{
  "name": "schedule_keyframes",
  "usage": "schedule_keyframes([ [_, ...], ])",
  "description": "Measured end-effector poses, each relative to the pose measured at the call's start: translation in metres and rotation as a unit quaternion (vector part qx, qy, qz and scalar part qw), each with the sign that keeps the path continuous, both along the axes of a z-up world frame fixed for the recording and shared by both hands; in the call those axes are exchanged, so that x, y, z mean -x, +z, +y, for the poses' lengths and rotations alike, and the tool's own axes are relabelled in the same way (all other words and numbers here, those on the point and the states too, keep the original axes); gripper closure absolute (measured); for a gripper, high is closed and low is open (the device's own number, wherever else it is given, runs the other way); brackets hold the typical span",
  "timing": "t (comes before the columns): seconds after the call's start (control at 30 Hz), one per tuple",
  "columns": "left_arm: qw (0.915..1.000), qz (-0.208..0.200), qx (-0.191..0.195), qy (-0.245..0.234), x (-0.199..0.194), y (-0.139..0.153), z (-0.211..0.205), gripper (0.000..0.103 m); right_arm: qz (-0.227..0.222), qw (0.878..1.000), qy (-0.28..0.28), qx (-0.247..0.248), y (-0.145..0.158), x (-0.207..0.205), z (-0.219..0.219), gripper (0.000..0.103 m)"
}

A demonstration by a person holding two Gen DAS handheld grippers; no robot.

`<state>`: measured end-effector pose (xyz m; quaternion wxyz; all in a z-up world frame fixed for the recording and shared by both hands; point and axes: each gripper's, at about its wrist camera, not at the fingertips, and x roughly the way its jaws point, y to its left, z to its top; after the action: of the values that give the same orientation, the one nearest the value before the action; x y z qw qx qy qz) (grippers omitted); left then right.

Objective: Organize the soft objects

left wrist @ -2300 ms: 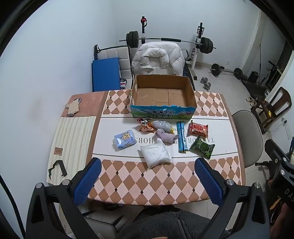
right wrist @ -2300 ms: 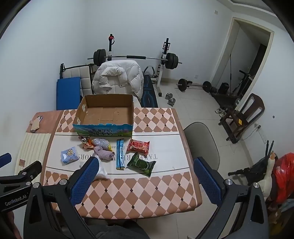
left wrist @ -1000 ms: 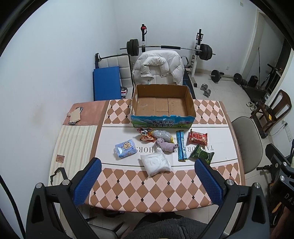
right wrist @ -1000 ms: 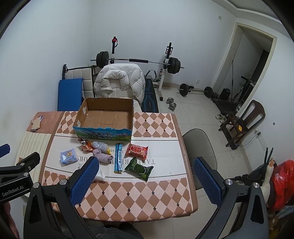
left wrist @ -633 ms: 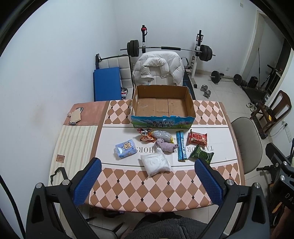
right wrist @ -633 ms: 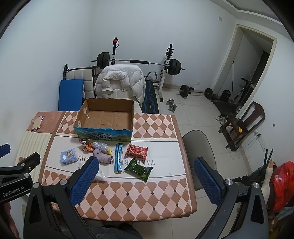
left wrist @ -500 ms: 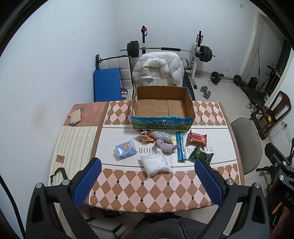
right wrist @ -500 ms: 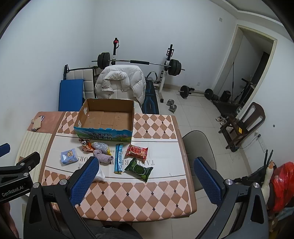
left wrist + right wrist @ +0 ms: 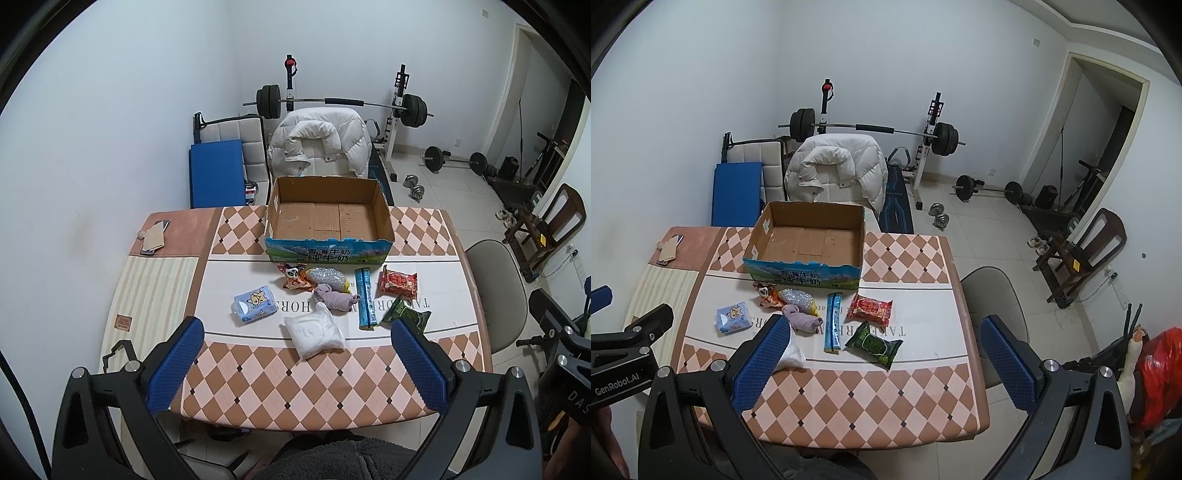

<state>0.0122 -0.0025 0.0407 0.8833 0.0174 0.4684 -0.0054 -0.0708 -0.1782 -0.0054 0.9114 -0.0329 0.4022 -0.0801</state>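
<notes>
- Both grippers, left gripper (image 9: 295,360) and right gripper (image 9: 882,360), hover with fingers spread wide, empty.
- Slippery white pouch (image 9: 314,334) risks sliding off the table (image 9: 332,391) rather than reaching the cardboard box (image 9: 328,216).

My two black-framed grippers, blue pads showing

My left gripper (image 9: 295,363) and right gripper (image 9: 882,363) are each wearing ribbed blue pads (image 9: 176,365) on black arms with silver screws (image 9: 1048,365); white "GenRobot.AI" lettering (image 9: 616,384) is showing, and I'm wearing what looks like dark fleece (image 9: 347,458).
</notes>
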Motion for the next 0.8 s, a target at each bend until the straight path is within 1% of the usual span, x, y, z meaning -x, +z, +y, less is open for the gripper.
schedule_keyframes([
  [0.3, 1.0000, -0.003, -0.001, 0.001, 0.0013, -0.0009, -0.0006, 0.000, 0.001, 1.000, 0.000, 0.000, -0.0008, -0.0010, 0.0003, 0.000],
  [0.53, 1.0000, -0.005, -0.003, 0.001, -0.0056, 0.0035, 0.0001, 0.000, 0.002, 1.000, 0.000, -0.001, -0.0009, -0.0014, 0.0004, 0.000],
  [0.8, 1.0000, -0.002, -0.003, 0.000, -0.0039, -0.0041, -0.0008, 0.000, 0.002, 1.000, 0.002, -0.002, -0.0015, -0.0023, 0.0005, 0.000],
])
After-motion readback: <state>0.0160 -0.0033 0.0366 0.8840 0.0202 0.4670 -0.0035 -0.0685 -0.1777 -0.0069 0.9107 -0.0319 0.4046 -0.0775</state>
